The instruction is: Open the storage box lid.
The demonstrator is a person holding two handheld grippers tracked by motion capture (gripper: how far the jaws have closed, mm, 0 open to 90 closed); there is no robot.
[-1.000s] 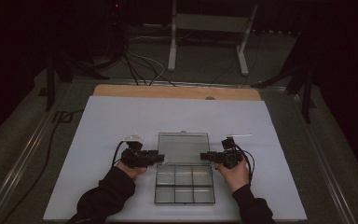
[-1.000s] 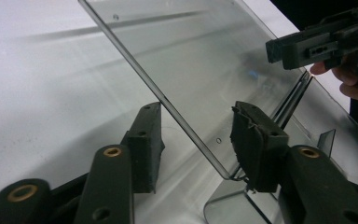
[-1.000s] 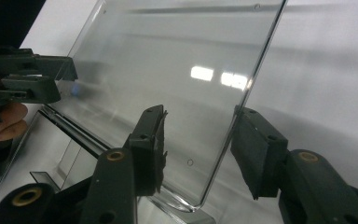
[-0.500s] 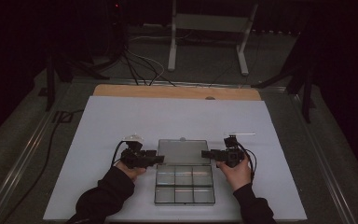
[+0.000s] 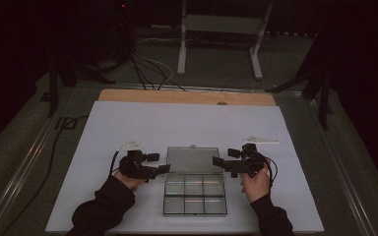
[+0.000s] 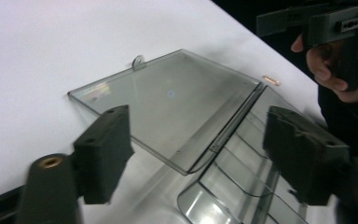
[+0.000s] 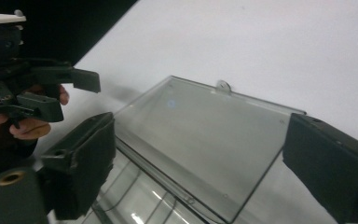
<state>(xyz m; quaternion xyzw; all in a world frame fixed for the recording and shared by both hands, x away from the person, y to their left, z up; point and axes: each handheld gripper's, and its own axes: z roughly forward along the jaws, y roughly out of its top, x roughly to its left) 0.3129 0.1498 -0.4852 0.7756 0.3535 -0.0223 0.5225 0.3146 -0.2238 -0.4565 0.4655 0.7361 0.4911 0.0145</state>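
clear compartment box [image 5: 195, 191] on white sheet [image 5: 128, 123], lid [image 5: 193, 160] flung flat behind | left gripper [image 5: 160, 163] and right gripper [image 5: 224, 160] flank lid, jaws just opening, wide, empty | left gripper view: lid tab [image 6: 139, 61] | dark floor, cables [image 5: 147, 69] beyond

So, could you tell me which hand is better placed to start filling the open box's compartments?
Probably the left. Its tongs sit beside the compartment tray, while the right tongs are level with the laid-back lid. Both are open and empty, so the edge is slight.
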